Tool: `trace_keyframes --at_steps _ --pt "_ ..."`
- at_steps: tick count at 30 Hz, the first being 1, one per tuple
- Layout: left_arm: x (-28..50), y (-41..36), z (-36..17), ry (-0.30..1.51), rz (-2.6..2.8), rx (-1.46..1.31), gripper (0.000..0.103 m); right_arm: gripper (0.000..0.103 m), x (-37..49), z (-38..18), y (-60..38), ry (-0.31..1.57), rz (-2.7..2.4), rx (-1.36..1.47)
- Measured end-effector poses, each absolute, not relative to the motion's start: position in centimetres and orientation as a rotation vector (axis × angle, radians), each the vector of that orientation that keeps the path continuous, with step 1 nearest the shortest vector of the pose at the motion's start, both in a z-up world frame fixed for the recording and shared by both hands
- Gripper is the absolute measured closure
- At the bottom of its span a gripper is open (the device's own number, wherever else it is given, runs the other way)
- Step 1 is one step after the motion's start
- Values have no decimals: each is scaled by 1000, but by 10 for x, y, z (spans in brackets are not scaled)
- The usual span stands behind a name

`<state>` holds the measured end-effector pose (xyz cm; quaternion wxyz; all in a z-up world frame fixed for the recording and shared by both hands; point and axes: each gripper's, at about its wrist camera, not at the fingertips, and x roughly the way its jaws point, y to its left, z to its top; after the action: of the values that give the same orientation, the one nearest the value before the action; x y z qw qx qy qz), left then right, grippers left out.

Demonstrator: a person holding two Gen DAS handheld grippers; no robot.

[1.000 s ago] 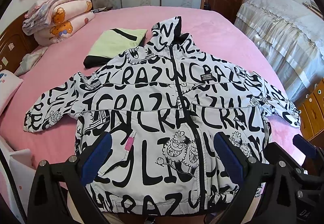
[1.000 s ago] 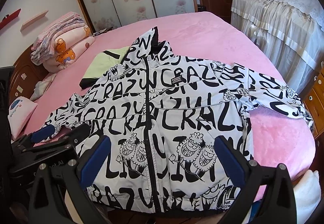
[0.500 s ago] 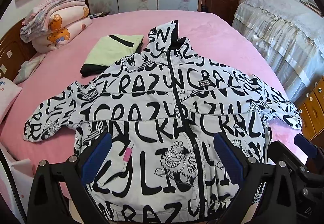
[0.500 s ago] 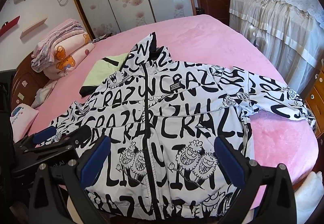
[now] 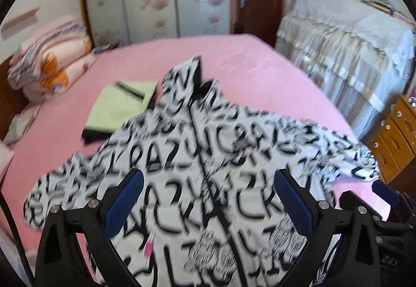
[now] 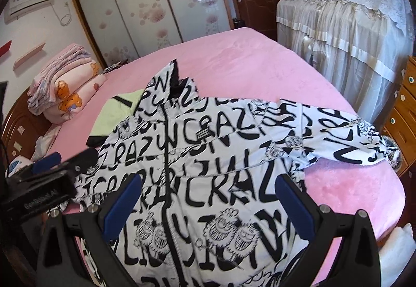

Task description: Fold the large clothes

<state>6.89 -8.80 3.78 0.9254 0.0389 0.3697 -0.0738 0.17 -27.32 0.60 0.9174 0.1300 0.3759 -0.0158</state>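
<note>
A black-and-white lettered jacket [image 6: 208, 170] lies spread front-up and zipped across a pink bed [image 6: 247, 61], filling the centre and lower frame, sleeves out to both sides. Both the left tool [image 5: 209, 206] and right tool [image 6: 209, 205] hang above its lower half, blue pads spread wide, gripping nothing. A folded green garment [image 5: 119, 107] lies at centre left, beside the hood.
</note>
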Motion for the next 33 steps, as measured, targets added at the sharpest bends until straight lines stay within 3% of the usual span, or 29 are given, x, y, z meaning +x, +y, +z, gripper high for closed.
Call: trace_keyframes --at_steps 11,19,33 --pt "98 -158 83 471 -256 126 3 1 22 23 -354 682 -228 259" --pt "134 -244 54 606 -366 211 3 1 33 5 -452 691 -413 343" --pt "179 -364 -66 819 -378 310 3 2 21 -123 -597 867 -583 681"
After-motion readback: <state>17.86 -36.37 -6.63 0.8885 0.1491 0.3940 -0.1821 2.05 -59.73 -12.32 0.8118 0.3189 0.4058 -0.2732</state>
